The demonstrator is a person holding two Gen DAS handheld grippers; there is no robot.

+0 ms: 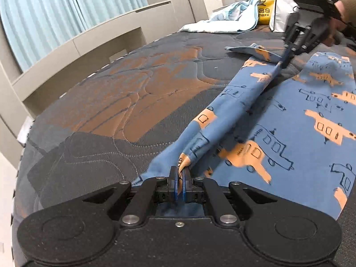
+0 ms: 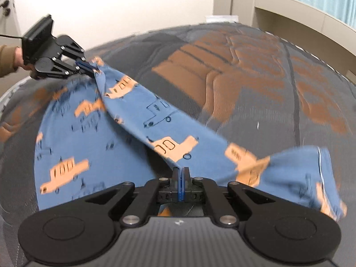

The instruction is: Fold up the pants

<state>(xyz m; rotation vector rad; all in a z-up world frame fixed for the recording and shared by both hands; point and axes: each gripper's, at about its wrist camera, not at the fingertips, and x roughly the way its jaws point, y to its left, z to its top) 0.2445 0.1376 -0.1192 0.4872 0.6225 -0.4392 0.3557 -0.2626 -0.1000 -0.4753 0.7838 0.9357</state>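
Observation:
Blue pants (image 1: 300,120) printed with orange vehicles lie on the mattress. One leg (image 2: 169,133) is lifted off the bed and stretched taut between both grippers, above the other leg (image 2: 73,146) lying flat. My left gripper (image 1: 181,173) is shut on one end of the raised leg, and appears again at the upper left of the right wrist view as the left gripper (image 2: 87,67), with a hand behind it. My right gripper (image 2: 180,171) is shut on the other end, and the right gripper (image 1: 283,61) shows far off in the left wrist view.
The grey and orange quilted mattress (image 1: 138,93) spreads out to the left of the pants. At the bed's head lie a light blue blanket (image 1: 224,20), a yellow bag (image 1: 265,7) and a white pillow (image 1: 281,11). A beige ledge (image 1: 73,51) and curtains (image 1: 55,13) run along the side.

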